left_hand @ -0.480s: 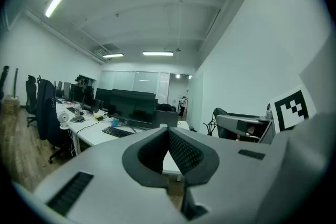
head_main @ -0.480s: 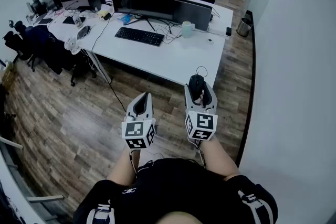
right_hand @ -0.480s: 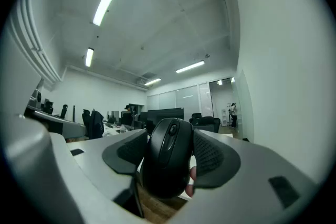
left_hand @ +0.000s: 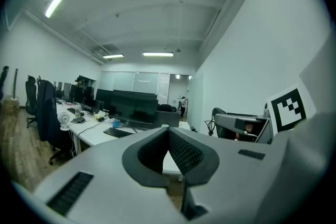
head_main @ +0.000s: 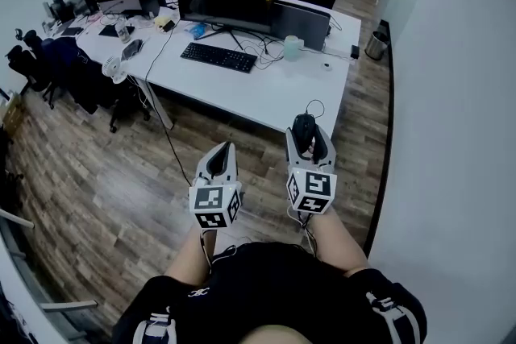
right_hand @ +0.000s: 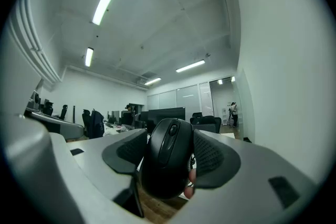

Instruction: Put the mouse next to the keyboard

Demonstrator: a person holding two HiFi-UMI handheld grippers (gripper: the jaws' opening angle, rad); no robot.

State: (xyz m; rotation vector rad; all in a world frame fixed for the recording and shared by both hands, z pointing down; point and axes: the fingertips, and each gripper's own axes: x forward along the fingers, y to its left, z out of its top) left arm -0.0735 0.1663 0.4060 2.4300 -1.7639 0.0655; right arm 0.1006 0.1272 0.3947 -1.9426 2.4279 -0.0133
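Observation:
A black mouse (head_main: 303, 127) sits between the jaws of my right gripper (head_main: 307, 137), which is shut on it over the wooden floor just short of the white desk (head_main: 282, 97). In the right gripper view the mouse (right_hand: 168, 157) fills the gap between the pads, and its thin cable loops above it. The black keyboard (head_main: 215, 56) lies on the desk in front of the monitor, far ahead and to the left; it also shows in the left gripper view (left_hand: 118, 132). My left gripper (head_main: 219, 155) hangs beside the right one, its pads (left_hand: 181, 152) meeting at the tips with nothing between them.
A wide dark monitor (head_main: 226, 4) stands behind the keyboard, a pale cup (head_main: 291, 47) to its right. Office chairs (head_main: 48, 64) and a small fan (head_main: 113, 68) crowd the desk's left end. A white wall (head_main: 451, 133) runs close on the right, with a bin (head_main: 375, 43) beside it.
The desk has slid slightly lower in the head view. Both grippers stand as before, the mouse still in the right one.

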